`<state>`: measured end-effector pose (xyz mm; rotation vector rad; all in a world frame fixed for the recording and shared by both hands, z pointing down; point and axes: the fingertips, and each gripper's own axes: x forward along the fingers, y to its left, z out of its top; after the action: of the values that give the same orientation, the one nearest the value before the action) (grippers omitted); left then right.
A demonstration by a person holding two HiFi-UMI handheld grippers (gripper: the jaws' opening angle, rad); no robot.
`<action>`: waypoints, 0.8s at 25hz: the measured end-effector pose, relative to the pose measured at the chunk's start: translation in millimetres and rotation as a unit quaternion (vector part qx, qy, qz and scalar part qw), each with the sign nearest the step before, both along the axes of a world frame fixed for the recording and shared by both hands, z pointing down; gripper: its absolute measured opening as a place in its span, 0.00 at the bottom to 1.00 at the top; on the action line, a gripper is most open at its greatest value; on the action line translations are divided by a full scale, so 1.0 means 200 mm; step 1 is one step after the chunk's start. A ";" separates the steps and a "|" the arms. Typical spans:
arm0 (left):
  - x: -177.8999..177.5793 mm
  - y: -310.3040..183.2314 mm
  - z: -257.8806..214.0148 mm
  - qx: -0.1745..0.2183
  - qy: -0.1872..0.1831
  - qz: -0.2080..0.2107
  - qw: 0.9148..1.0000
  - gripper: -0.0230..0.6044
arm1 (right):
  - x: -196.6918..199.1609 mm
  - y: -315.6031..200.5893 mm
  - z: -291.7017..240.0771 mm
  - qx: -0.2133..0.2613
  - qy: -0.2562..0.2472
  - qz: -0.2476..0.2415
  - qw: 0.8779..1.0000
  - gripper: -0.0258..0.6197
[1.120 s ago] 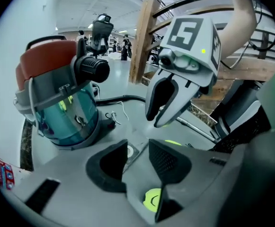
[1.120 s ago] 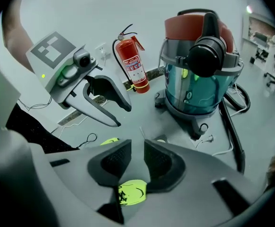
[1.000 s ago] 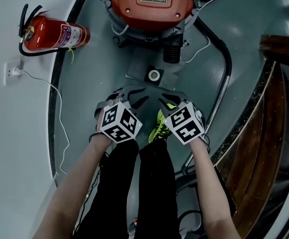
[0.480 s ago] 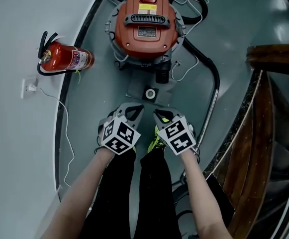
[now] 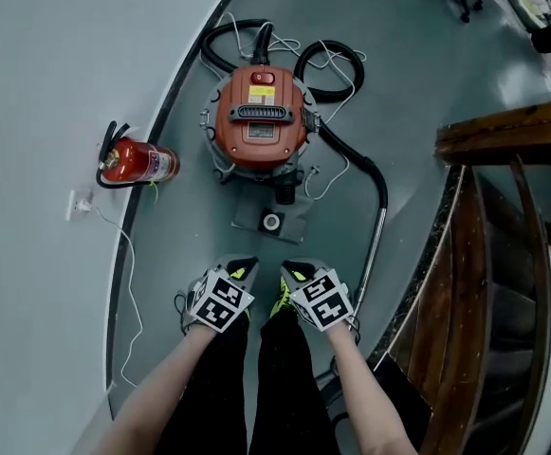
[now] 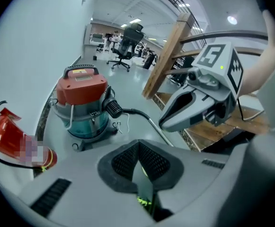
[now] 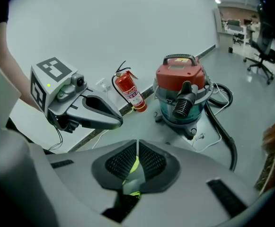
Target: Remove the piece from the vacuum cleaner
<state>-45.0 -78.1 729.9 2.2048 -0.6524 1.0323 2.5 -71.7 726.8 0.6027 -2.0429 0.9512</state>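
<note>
A red-lidded vacuum cleaner (image 5: 259, 121) (image 6: 83, 105) (image 7: 182, 96) stands on the grey floor ahead of my feet. Its ribbed black port (image 5: 284, 193) faces me. Just in front of it a flat grey piece (image 5: 273, 222) with a round white-rimmed opening lies on the floor. Both grippers hang over my shoes, well short of the vacuum. My left gripper (image 5: 242, 266) (image 6: 138, 160) is shut, with nothing in it. The jaws of my right gripper (image 5: 294, 271) (image 7: 137, 157) have just been closing, and they stand shut and empty too.
A black hose (image 5: 381, 190) loops from behind the vacuum and runs down the right side into a metal tube (image 5: 374, 249). A red fire extinguisher (image 5: 137, 164) lies by the curved wall at left, near a socket (image 5: 74, 204) with a white cable. A wooden stair railing (image 5: 484, 245) stands at right.
Both grippers have risen away from the floor and the vacuum, which now looks smaller and farther off. Their jaws, spread a second ago, have closed on nothing.
</note>
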 end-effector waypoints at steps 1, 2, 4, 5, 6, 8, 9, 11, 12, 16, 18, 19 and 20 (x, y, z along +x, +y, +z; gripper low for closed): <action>0.00 0.01 -0.04 -0.009 0.012 -0.010 1.000 0.05 | 0.00 0.01 -0.04 -0.004 -0.006 0.007 1.000 0.08; 0.01 0.01 -0.08 -0.020 0.024 -0.020 0.999 0.05 | 0.00 0.02 -0.08 -0.008 -0.012 0.013 1.000 0.08; 0.02 0.02 -0.17 -0.039 0.048 -0.031 0.998 0.05 | 0.00 0.04 -0.16 -0.010 -0.020 0.016 1.000 0.08; 0.03 0.02 -0.22 -0.046 0.059 -0.033 0.997 0.05 | 0.01 0.05 -0.20 -0.009 -0.021 0.013 1.000 0.08; 0.04 0.02 -0.26 -0.053 0.068 -0.035 0.996 0.05 | 0.01 0.06 -0.24 -0.008 -0.021 0.010 1.000 0.08; 0.04 0.03 -0.35 -0.061 0.081 -0.039 0.994 0.05 | 0.01 0.08 -0.32 -0.007 -0.024 0.005 1.000 0.08; 0.04 0.03 -0.39 -0.060 0.083 -0.039 0.994 0.05 | 0.01 0.08 -0.36 -0.007 -0.026 0.004 1.000 0.08; 0.03 0.03 -0.48 -0.052 0.084 -0.039 0.994 0.05 | 0.01 0.08 -0.44 -0.006 -0.031 0.010 0.999 0.08; 0.02 0.02 -0.52 -0.049 0.085 -0.040 0.994 0.05 | 0.00 0.07 -0.49 -0.003 -0.034 0.015 0.999 0.08; 0.00 -0.02 -0.70 -0.044 0.105 -0.079 0.990 0.05 | 0.01 0.03 -0.66 0.006 -0.037 0.034 0.999 0.08; -0.03 -0.04 -0.78 -0.043 0.118 -0.111 0.986 0.05 | 0.01 0.02 -0.73 0.014 -0.037 0.035 0.999 0.08; -0.04 -0.04 -0.82 -0.043 0.123 -0.123 0.984 0.05 | 0.02 0.01 -0.77 0.021 -0.035 0.033 0.999 0.08; -0.04 -0.05 -0.85 -0.044 0.127 -0.132 0.982 0.05 | 0.02 0.00 -0.80 0.027 -0.032 0.029 0.999 0.08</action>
<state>-53.5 -87.6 559.5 2.0606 -0.7411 0.6204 6.5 -71.2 567.4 0.6705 -2.1234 0.9635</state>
